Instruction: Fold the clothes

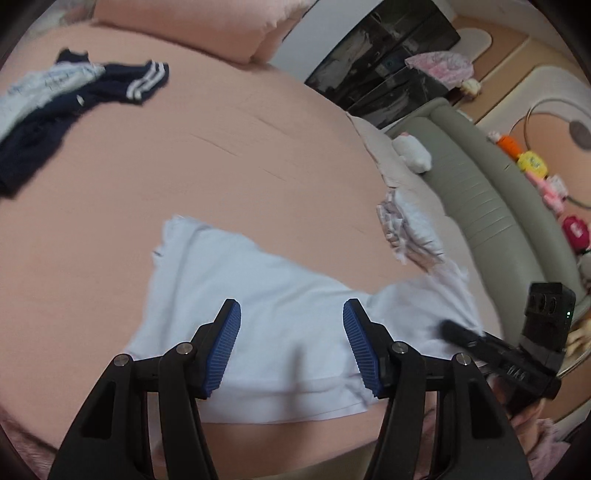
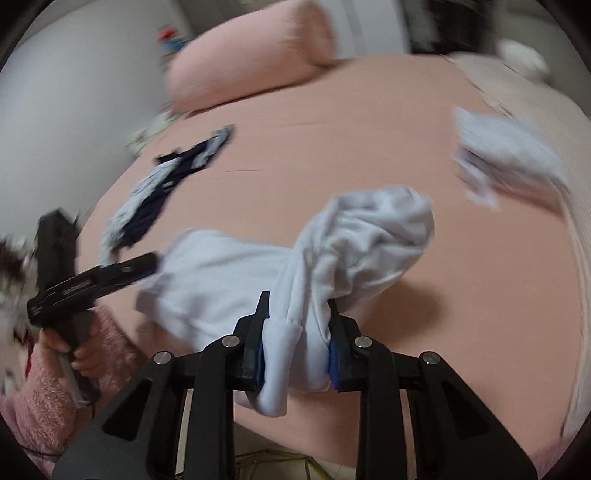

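Note:
A pale blue garment (image 1: 266,295) lies spread on the pink bed (image 1: 221,155) near its front edge. My left gripper (image 1: 291,314) hovers open just above its near hem, blue pads wide apart with nothing between them. In the right wrist view my right gripper (image 2: 297,314) is shut on a bunched fold of the same pale blue garment (image 2: 354,236), lifting it off the sheet into a crumpled hump. The left gripper (image 2: 110,273) shows at the left, held by a hand (image 2: 79,360). The right gripper (image 1: 476,338) appears at the garment's right end.
A navy garment with white stripes (image 1: 74,103) and a pale one lie at the far left of the bed. Pink pillows (image 1: 184,29) sit at the head. A folded pale pile (image 1: 406,229) rests at the right edge, beside a grey padded rail (image 1: 476,184) and toys.

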